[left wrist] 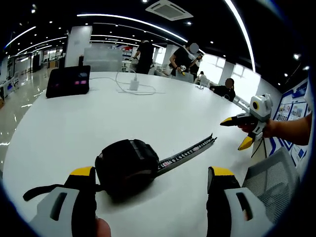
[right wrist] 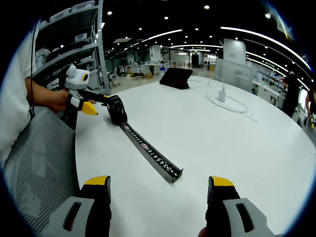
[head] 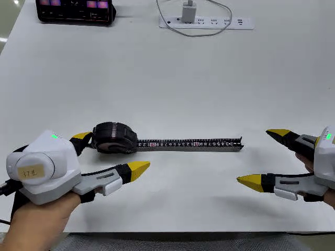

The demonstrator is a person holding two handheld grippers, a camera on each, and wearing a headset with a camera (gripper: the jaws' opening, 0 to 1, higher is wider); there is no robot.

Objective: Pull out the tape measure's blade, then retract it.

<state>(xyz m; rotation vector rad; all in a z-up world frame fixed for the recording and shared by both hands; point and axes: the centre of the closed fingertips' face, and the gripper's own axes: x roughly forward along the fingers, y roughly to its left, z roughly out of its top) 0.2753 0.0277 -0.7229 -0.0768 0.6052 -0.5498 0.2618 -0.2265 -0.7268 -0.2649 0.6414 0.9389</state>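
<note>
**Blade out on the bench, both grippers gaping wide**

The tape measure point(head: 114, 138) is lying on the white bench point(head: 172, 78), its blade point(head: 191, 143) stretching flat from the case toward 3 o'clock in the head view. The left gripper point(head: 113, 151) is standing wide around the case, one jaw close at its 9 o'clock side and the other apart at 5 o'clock. The right gripper point(head: 257, 156) is hovering wide and empty just past the blade tip, at its 3 o'clock.
</note>
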